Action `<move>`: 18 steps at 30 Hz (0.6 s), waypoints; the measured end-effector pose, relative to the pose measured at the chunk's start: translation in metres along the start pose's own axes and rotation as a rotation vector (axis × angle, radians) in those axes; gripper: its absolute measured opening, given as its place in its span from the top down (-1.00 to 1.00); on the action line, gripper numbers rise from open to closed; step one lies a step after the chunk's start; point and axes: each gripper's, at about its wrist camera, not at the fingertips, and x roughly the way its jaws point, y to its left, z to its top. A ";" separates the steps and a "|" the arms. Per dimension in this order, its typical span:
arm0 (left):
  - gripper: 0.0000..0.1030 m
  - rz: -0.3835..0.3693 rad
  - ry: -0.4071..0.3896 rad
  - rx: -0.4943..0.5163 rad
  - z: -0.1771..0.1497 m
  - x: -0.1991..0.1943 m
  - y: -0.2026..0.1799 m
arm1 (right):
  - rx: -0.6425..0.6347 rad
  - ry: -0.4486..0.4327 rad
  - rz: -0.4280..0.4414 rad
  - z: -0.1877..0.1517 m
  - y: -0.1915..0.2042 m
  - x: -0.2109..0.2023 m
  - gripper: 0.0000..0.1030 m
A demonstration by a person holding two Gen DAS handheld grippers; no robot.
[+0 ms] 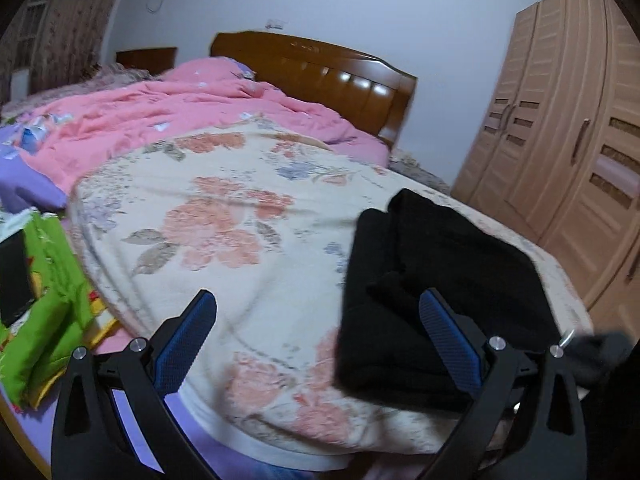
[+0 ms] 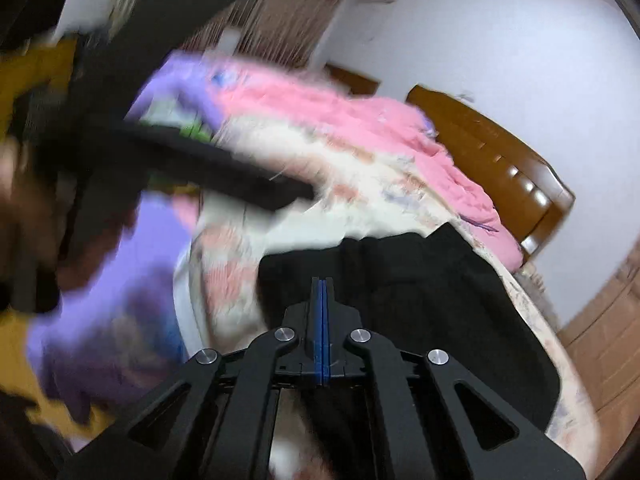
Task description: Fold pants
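Observation:
The black pants [image 1: 436,280] lie folded in a thick bundle on the floral blanket [image 1: 224,216] near the bed's right edge. My left gripper [image 1: 316,312] is open and empty, raised above the blanket, with its right blue pad [image 1: 450,344] over the pants' near edge. In the right wrist view the pants [image 2: 420,280] lie just beyond my right gripper [image 2: 322,280], whose blue pads are pressed together with nothing visible between them. The left gripper's black frame [image 2: 168,152] crosses that view, blurred.
A pink quilt [image 1: 192,112] and the wooden headboard [image 1: 320,76] lie at the bed's far end. Green and yellow fabric [image 1: 48,300] sits at the left. A wooden wardrobe [image 1: 568,152] stands to the right of the bed.

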 end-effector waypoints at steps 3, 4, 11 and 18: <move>-0.96 -0.079 0.051 -0.041 0.009 0.011 0.001 | 0.057 0.045 -0.012 -0.014 -0.006 0.001 0.51; -0.96 -0.124 0.083 -0.060 0.012 0.018 0.001 | 0.112 0.037 -0.007 -0.019 -0.017 -0.005 -0.04; -0.95 -0.314 0.252 -0.101 0.032 0.073 -0.028 | 0.404 -0.085 -0.030 -0.058 -0.087 -0.068 -0.77; -0.86 -0.232 0.357 -0.062 0.023 0.104 -0.053 | 0.737 -0.053 -0.016 -0.112 -0.150 -0.062 -0.77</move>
